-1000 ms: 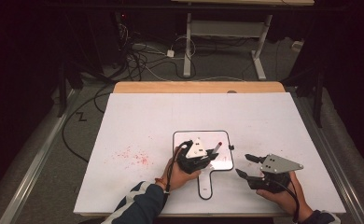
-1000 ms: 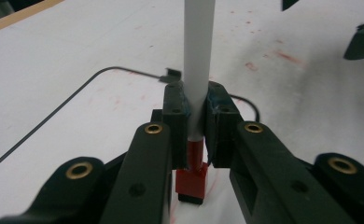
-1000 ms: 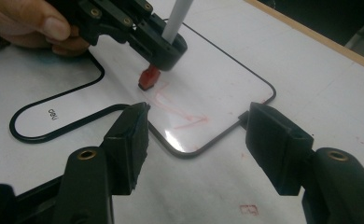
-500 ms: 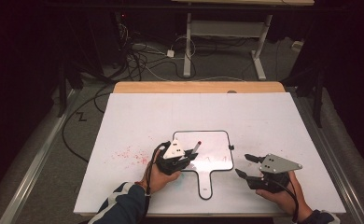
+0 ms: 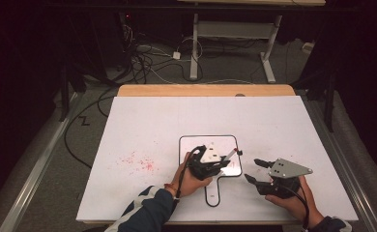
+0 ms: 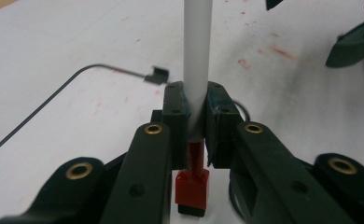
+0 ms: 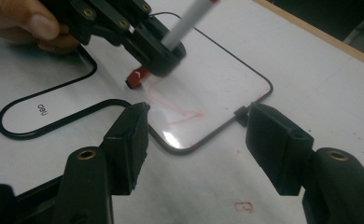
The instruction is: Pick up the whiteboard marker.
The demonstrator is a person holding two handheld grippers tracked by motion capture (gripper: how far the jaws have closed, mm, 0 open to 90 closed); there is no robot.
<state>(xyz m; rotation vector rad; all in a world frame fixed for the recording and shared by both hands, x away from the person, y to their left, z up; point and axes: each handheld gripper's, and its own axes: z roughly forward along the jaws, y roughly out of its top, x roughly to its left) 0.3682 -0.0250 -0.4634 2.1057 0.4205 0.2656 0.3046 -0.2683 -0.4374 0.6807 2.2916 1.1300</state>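
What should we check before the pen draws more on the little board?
1. Left gripper shut on the marker: ok.
2. Marker's red tip close to the small whiteboard: ok; touching it: cannot tell.
3. Red lines already on the whiteboard: ok.
4. Right gripper open, jaws either side of the whiteboard's near corner, not pressing it: board not held.
5. Whiteboard lies flat on the white table: ok.
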